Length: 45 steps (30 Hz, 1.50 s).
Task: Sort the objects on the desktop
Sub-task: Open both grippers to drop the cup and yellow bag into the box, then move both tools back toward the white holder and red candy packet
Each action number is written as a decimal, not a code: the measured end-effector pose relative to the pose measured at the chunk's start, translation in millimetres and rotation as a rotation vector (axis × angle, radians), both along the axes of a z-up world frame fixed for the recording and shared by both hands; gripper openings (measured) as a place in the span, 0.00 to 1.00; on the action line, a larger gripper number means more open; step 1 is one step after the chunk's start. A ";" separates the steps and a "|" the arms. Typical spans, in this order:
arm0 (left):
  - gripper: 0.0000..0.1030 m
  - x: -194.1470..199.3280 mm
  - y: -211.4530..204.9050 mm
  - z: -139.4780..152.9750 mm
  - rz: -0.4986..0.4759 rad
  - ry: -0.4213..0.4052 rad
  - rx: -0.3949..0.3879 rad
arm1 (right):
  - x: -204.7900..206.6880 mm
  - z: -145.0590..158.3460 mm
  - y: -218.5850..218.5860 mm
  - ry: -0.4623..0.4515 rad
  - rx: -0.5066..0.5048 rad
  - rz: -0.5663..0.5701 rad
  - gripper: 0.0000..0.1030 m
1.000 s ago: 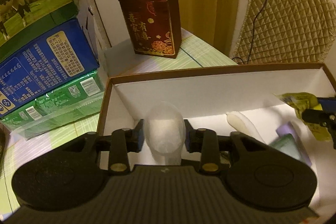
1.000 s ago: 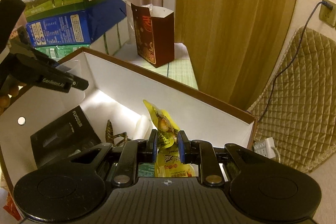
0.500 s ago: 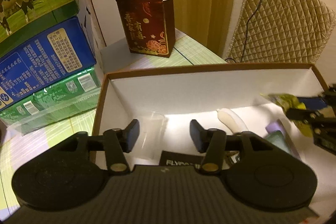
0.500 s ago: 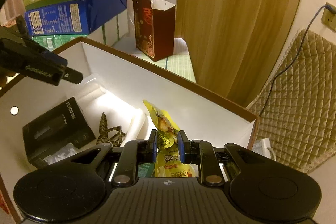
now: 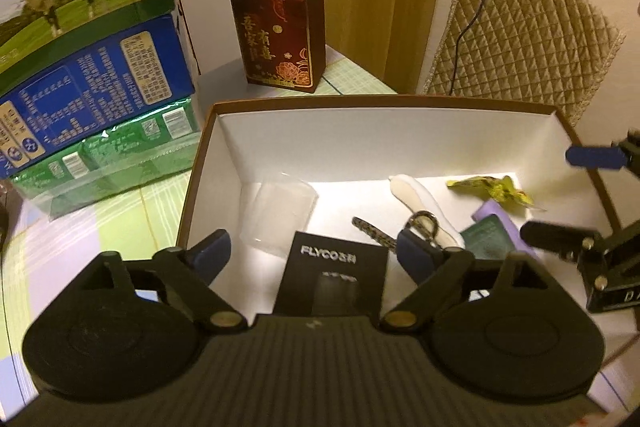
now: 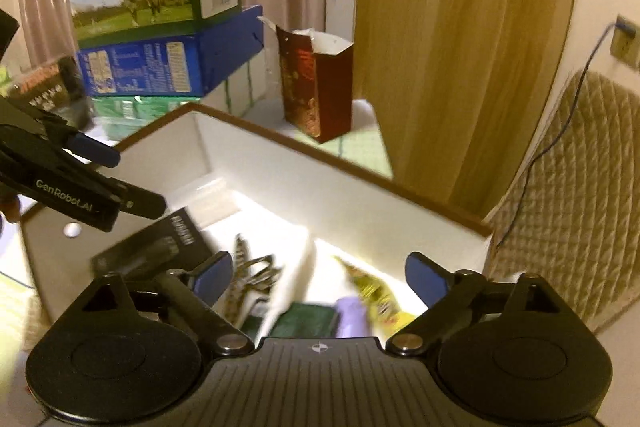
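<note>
A brown-rimmed white box (image 5: 304, 131) (image 6: 360, 203) holds the sorted objects. In it lie a clear plastic cup (image 5: 280, 215) on its side, a black FLYCO box (image 5: 332, 279) (image 6: 160, 247), scissors (image 5: 416, 227) (image 6: 252, 275), a white object (image 5: 420, 203), a yellow snack packet (image 5: 492, 187) (image 6: 376, 295), a purple item (image 5: 496, 215) (image 6: 352, 315) and a green packet (image 5: 484, 239) (image 6: 304, 319). My left gripper (image 5: 312, 255) is open and empty above the box's near-left part. My right gripper (image 6: 318, 277) is open and empty above the box's right end; it also shows in the left wrist view (image 5: 592, 187).
Stacked milk cartons (image 5: 80, 67) (image 6: 160, 27) stand left of the box. A dark red gift bag (image 5: 280, 35) (image 6: 316, 87) stands behind it on the green checked tablecloth (image 5: 120, 219). A quilted cushion (image 5: 520, 51) and a curtain (image 6: 460, 47) lie beyond.
My left gripper opened and let the clear cup drop into the box, then pulled back. My right gripper opened and released the yellow snack packet, which now lies in the box.
</note>
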State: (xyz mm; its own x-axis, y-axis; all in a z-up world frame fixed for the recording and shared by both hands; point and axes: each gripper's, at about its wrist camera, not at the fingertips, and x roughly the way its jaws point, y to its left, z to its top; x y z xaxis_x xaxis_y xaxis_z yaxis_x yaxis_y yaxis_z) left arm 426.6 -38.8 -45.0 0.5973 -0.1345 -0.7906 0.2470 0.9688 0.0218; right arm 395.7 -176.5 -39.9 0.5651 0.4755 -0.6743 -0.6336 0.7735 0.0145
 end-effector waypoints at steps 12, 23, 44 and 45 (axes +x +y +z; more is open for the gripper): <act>0.94 -57.9 10.7 23.1 0.033 -0.035 -0.024 | -44.0 9.4 -6.5 0.127 0.036 -0.066 0.98; 0.96 -114.9 24.4 36.6 0.074 -0.049 -0.043 | -91.2 22.9 -6.4 0.131 0.050 -0.072 0.98; 0.96 -223.1 57.6 38.5 0.121 -0.019 -0.045 | -182.5 37.5 4.7 0.149 0.068 -0.040 0.98; 0.96 -226.6 59.3 37.4 0.126 -0.016 -0.046 | -185.5 36.4 5.2 0.156 0.068 -0.037 0.98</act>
